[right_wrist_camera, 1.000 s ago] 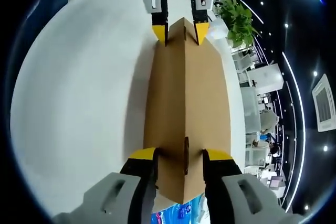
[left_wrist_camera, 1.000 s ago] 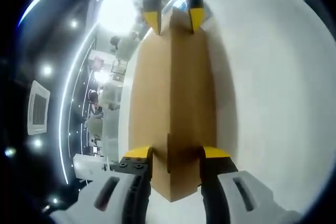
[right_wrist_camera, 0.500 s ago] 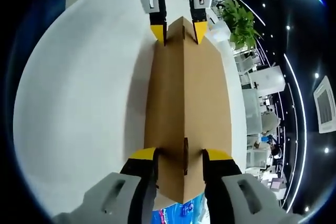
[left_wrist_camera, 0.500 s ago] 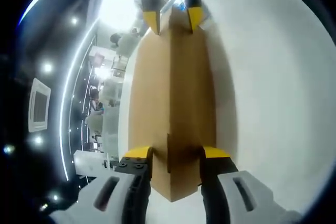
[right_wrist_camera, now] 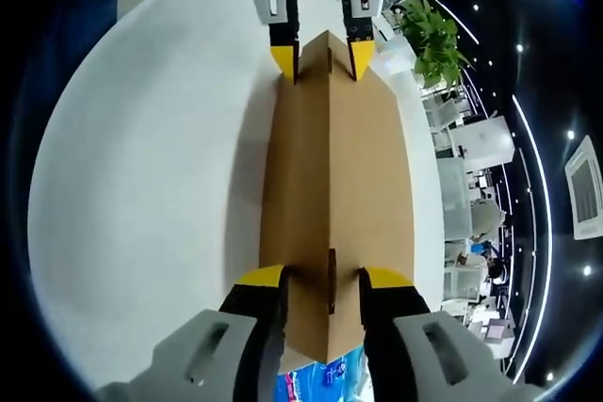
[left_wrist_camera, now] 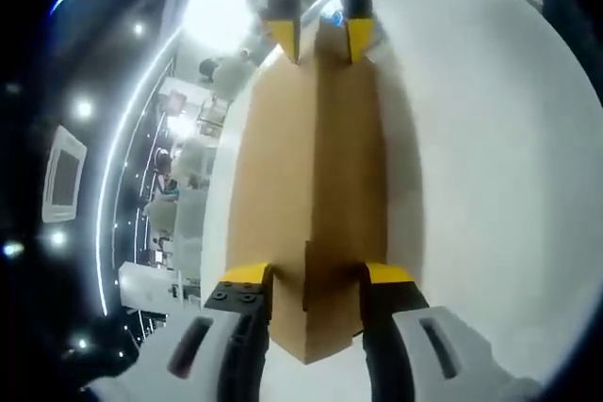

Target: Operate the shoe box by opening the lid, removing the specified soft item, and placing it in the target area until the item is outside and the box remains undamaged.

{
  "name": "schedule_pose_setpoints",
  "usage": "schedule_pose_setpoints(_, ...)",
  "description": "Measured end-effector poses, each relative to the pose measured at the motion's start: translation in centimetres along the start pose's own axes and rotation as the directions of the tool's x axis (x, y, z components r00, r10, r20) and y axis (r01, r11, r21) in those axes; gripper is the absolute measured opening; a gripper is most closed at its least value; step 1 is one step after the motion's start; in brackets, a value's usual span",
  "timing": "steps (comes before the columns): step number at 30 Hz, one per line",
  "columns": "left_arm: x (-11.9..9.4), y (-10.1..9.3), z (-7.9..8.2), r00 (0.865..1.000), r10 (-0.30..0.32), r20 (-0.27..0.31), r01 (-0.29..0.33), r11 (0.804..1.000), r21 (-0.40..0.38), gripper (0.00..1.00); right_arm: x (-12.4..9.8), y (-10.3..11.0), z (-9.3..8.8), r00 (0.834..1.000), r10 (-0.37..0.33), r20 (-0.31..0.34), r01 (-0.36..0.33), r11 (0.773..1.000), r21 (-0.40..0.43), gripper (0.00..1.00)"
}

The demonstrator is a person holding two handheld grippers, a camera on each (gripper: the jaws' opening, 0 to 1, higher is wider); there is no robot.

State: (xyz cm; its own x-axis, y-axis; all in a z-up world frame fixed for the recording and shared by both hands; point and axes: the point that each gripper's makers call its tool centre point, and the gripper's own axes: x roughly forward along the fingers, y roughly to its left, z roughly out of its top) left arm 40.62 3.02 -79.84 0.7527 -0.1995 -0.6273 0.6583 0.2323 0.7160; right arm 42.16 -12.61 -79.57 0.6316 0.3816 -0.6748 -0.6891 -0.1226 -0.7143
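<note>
Little real change vs 1 s ago: both grippers stay clamped on opposite ends of the cardboard shoe box (right_wrist_camera: 332, 157), lid still shut. In left gripper view the right gripper (left_wrist_camera: 320, 37) now sits a bit higher & more to the right, bg lights shifted too — camera tilt. In right gripper view the left gripper (right_wrist_camera: 323, 56) looks marginally nearer.

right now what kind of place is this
Probably a large open office or showroom, seen past a white table. Clues: recessed ceiling lights and light strips, a potted plant, and white desks or furniture beyond the cardboard box.
</note>
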Motion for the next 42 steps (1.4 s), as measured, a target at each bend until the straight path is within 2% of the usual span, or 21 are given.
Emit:
schedule_pose_setpoints(3,0.0,-0.5,0.4,0.998,-0.065,0.024,0.067,0.993,-0.1,0.45,0.0,0.0,0.0,1.0,0.004,-0.004,-0.004,1.0,0.004,0.29)
schedule_pose_setpoints(5,-0.2,-0.6,0.9,0.995,-0.084,0.056,0.092,0.981,-0.169,0.54,0.0,0.0,0.0,1.0,0.006,-0.007,-0.006,1.0,0.006,0.29)
schedule_pose_setpoints(7,-0.5,-0.3,1.5,0.993,-0.082,0.081,0.095,0.982,-0.161,0.58,0.1,0.0,0.0,1.0,0.007,-0.007,-0.007,1.0,0.008,0.29)
schedule_pose_setpoints(8,-0.8,-0.3,2.0,0.991,-0.092,0.101,0.111,0.971,-0.21,0.6,0.1,0.1,0.0,1.0,0.008,-0.008,-0.008,1.0,0.009,0.29)
schedule_pose_setpoints(10,-1.2,-0.1,2.3,0.988,-0.106,0.116,0.137,0.942,-0.305,0.68,0.1,0.1,0.0,1.0,0.009,-0.008,-0.009,1.0,0.014,0.29)
schedule_pose_setpoints(12,-1.9,0.0,3.0,0.978,-0.136,0.156,0.19,0.888,-0.418,0.76,0.1,0.1,0.0,1.0,0.009,-0.008,-0.008,1.0,0.015,0.3)
schedule_pose_setpoints(13,-2.1,0.1,3.0,0.979,-0.132,0.158,0.188,0.884,-0.429,0.8,0.0,0.1,0.0,1.0,0.008,-0.008,-0.008,1.0,0.015,0.3)
schedule_pose_setpoints(15,-3.1,0.6,3.5,0.974,-0.128,0.19,0.207,0.843,-0.496,0.8,0.0,0.2,0.0,1.0,0.007,-0.008,-0.007,1.0,0.024,0.31)
schedule_pose_setpoints(16,-3.5,0.9,3.6,0.973,-0.118,0.197,0.204,0.838,-0.506,0.81,0.0,0.2,0.0,1.0,0.007,-0.009,-0.007,1.0,0.026,0.31)
schedule_pose_setpoints(17,-3.8,1.1,3.6,0.974,-0.116,0.196,0.2,0.846,-0.495,0.83,0.1,0.2,0.0,1.0,0.007,-0.009,-0.007,1.0,0.028,0.31)
schedule_pose_setpoints(19,-4.4,1.0,3.7,0.972,-0.119,0.201,0.21,0.824,-0.526,0.9,0.0,0.2,0.0,1.0,0.007,-0.008,-0.007,1.0,0.03,0.3)
schedule_pose_setpoints(24,-6.3,1.2,4.6,0.966,-0.113,0.233,0.241,0.719,-0.652,0.97,0.0,0.1,0.0,1.0,0.007,-0.007,-0.006,1.0,0.026,0.29)
schedule_pose_setpoints(25,-6.5,1.0,4.5,0.964,-0.122,0.236,0.255,0.675,-0.692,0.98,-0.1,0.1,0.1,1.0,0.006,-0.007,-0.006,1.0,0.029,0.3)
schedule_pose_setpoints(27,-7.0,0.6,4.4,0.959,-0.135,0.249,0.278,0.613,-0.74,0.99,0.0,0.0,0.1,1.0,0.005,-0.007,-0.004,1.0,0.03,0.3)
schedule_pose_setpoints(28,-7.3,0.6,4.5,0.958,-0.136,0.254,0.284,0.591,-0.755,0.99,0.0,0.0,0.1,1.0,0.003,-0.007,-0.003,1.0,0.023,0.3)
schedule_pose_setpoints(29,-7.7,0.3,4.6,0.957,-0.145,0.253,0.29,0.555,-0.78,0.99,0.0,0.0,0.1,1.0,0.003,-0.006,-0.003,1.0,0.026,0.3)
schedule_pose_setpoints(30,-8.1,0.2,4.9,0.954,-0.155,0.255,0.298,0.537,-0.789,0.99,0.0,0.1,0.1,1.0,0.003,-0.006,-0.003,1.0,0.023,0.3)
schedule_pose_setpoints(32,-8.9,0.0,4.9,0.954,-0.169,0.249,0.301,0.512,-0.805,0.99,0.0,0.1,0.1,1.0,0.002,-0.004,-0.002,1.0,0.017,0.3)
schedule_pose_setpoints(37,-11.0,0.4,4.3,0.955,-0.153,0.252,0.295,0.476,-0.828,0.99,-0.1,0.3,0.1,1.0,0.0,-0.003,0.0,1.0,0.016,0.33)
schedule_pose_setpoints(41,-11.9,-0.2,3.6,0.954,-0.148,0.261,0.3,0.467,-0.832,0.99,-0.1,0.5,0.1,1.0,0.001,0.001,-0.001,1.0,0.008,0.37)
schedule_pose_setpoints(42,-12.2,-0.6,3.1,0.956,-0.163,0.244,0.292,0.447,-0.846,0.99,-0.1,0.6,0.1,1.0,0.002,0.002,-0.002,1.0,0.01,0.37)
